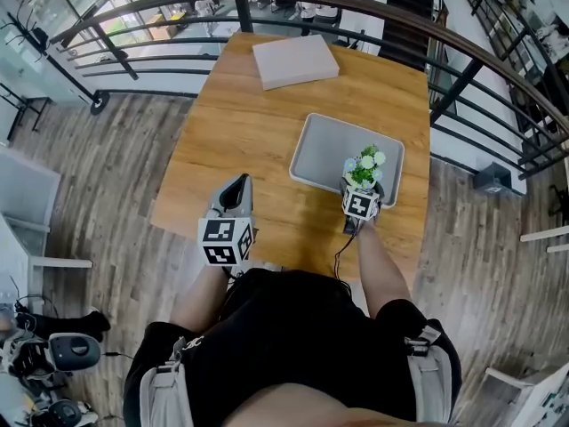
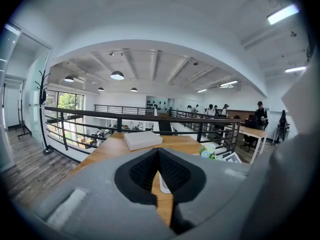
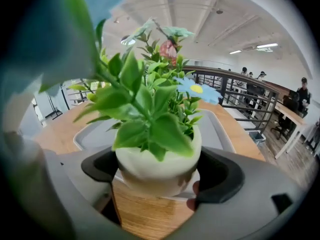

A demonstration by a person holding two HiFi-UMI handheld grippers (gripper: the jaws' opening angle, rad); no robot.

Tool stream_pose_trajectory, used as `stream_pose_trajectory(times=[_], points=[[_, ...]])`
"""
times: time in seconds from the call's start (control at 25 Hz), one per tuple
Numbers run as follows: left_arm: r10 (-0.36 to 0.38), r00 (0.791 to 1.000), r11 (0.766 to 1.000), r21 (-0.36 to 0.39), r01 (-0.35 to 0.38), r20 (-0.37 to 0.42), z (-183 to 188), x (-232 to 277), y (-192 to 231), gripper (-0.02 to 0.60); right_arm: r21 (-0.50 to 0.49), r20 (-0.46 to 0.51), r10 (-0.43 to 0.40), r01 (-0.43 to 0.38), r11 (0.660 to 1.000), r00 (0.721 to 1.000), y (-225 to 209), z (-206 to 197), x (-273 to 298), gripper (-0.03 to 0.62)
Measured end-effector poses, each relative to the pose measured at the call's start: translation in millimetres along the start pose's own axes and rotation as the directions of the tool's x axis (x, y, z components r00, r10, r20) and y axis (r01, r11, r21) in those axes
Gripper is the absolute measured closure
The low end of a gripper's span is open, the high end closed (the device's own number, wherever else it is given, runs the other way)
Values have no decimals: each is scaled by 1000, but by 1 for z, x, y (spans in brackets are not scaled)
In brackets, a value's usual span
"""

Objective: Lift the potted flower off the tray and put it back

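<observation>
Your right gripper point(image 3: 159, 176) clamps the flowerpot point(image 3: 155, 161) round its belly. Probably light, stiff, slick, breakable; squeeze gently there.

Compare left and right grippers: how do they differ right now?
Left gripper has jaws meeting at the tips, empty; right gripper has jaws wide, clamped on the potted flower by its white pot. Left gripper is over bare table; right gripper is at the tray's near edge. Both have grey bodies, black pads and a marker cube.
</observation>
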State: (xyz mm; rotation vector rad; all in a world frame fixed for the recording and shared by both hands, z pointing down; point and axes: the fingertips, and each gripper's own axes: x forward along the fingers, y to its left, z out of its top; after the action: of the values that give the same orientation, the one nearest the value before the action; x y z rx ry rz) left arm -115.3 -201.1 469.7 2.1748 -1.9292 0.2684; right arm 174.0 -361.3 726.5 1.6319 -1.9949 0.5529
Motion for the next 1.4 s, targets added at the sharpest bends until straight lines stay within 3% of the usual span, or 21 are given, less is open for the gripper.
stream_pose_trajectory(times=[0.16,0.24,0.52,0.64,0.76,0.8,0.96,1.12,1.2,1.4], points=[[-34,999,999,4,34,0,0,5,-7,569,-19,4,5,-5,1000,1000,1,-4,-2,105],[-56,998,998,7,56,0,1,8,-12,569,-21,44,5,-4,1000,999,0,-3,-11,83],[-147,989,989,18,147,0,3,27,-33,569,7,225,15,-17,1000,974,-3,15,-95,105],[-205,979,978,31,205,-3,4,38,-50,569,34,350,-42,32,999,936,-12,45,-153,399],[-269,963,962,49,269,2,11,45,-71,569,71,471,-93,67,995,877,-19,85,-206,582],[-290,957,956,54,289,4,13,47,-78,569,75,503,-92,62,995,859,-19,99,-222,595],[-368,930,928,73,366,7,15,47,-113,569,46,590,-39,14,999,807,-12,137,-275,599],[-432,902,898,93,430,3,15,40,-145,569,48,648,-45,18,999,761,-11,151,-316,600],[-452,892,888,99,450,2,14,37,-154,569,56,655,-54,23,998,754,-11,150,-324,600],[-475,880,876,98,471,13,19,38,-160,569,63,634,-69,37,997,770,-8,143,-321,599]])
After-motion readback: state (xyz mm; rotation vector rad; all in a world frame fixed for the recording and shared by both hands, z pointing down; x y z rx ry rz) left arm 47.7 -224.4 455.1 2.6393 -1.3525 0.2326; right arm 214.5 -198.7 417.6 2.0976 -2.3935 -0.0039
